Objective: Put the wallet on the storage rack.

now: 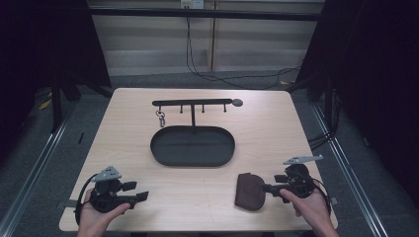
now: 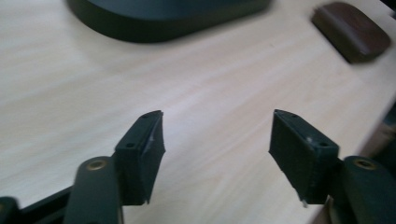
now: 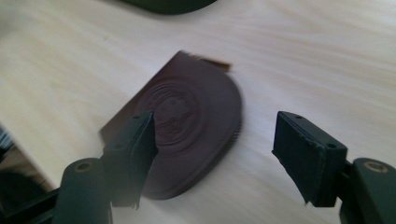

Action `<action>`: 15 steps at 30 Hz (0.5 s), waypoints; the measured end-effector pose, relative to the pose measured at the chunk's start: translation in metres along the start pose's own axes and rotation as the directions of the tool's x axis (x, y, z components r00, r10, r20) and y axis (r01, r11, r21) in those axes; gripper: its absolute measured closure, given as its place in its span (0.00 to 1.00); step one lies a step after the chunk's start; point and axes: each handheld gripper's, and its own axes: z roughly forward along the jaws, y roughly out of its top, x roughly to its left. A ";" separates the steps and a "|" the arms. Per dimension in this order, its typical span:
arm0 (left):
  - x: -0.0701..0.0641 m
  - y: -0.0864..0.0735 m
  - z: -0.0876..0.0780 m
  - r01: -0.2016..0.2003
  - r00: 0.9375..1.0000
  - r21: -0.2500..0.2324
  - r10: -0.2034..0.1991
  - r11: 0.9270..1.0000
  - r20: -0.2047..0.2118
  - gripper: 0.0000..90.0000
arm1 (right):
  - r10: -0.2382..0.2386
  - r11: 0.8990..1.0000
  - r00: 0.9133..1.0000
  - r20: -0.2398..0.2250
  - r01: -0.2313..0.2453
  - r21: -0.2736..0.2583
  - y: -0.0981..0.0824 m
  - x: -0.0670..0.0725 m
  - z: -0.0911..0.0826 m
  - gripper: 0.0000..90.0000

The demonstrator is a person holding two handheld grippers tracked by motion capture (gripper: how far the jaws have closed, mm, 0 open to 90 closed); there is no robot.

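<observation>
High view: pale wooden table over grey floor.

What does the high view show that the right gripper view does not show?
Only the high view: the black key rack with its hooks, a key ring hanging near its left end, the whole oval tray, the left gripper open over bare wood, both hands and the table edges.

Only the right gripper view: the round embossed emblem on the brown pouch, and the right gripper open with the pouch partly between its jaws.

Both: the pouch, the wooden tabletop, part of the tray.
</observation>
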 end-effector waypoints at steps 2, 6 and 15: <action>0.001 -0.002 0.001 0.003 1.000 -0.007 -0.003 1.000 0.009 0.39 | 0.000 1.000 1.000 -0.026 0.001 0.021 0.002 0.001 0.002 0.35; 0.001 -0.004 0.003 0.019 1.000 -0.011 -0.019 1.000 -0.007 0.38 | -0.017 0.999 0.999 -0.027 0.018 0.041 0.006 0.009 0.006 0.41; -0.013 -0.005 0.012 -0.028 0.999 0.044 0.026 0.999 0.035 0.38 | -0.036 0.979 0.999 -0.018 0.039 0.198 0.025 0.012 0.026 0.21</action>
